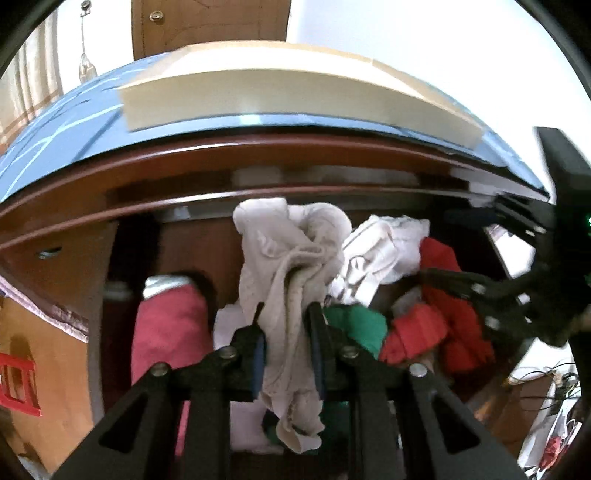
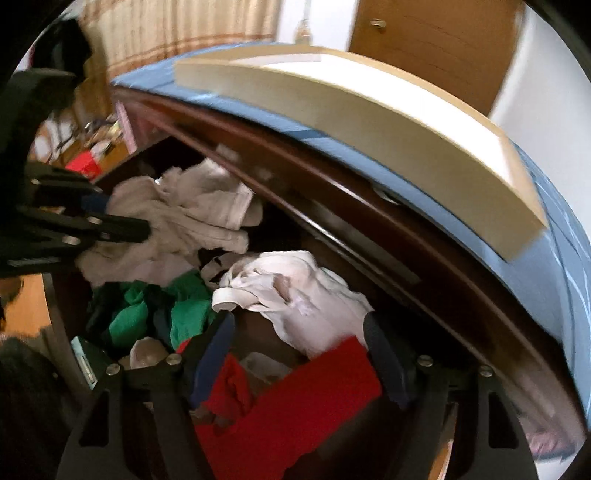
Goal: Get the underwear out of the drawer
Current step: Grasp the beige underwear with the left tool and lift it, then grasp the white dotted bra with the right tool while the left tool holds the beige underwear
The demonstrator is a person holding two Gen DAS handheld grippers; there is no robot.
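Observation:
The dark wooden drawer (image 1: 192, 243) stands pulled out, full of loose garments. My left gripper (image 1: 286, 314) is shut on a grey-white piece of underwear (image 1: 280, 258), which hangs bunched between its fingers above the pile. In the right wrist view the same left gripper (image 2: 125, 218) holds that underwear (image 2: 177, 221) at the left. My right gripper (image 2: 299, 321) stands open over the drawer, its fingers either side of a white garment (image 2: 295, 291) and a red one (image 2: 295, 398). Green cloth (image 2: 188, 314) lies between the two grippers.
A cream box (image 1: 258, 92) rests on a blue cloth (image 1: 74, 133) covering the dresser top above the drawer. A pink garment (image 1: 166, 332) lies at the drawer's left. A wooden door (image 1: 207, 26) and a curtain (image 2: 177, 33) stand behind.

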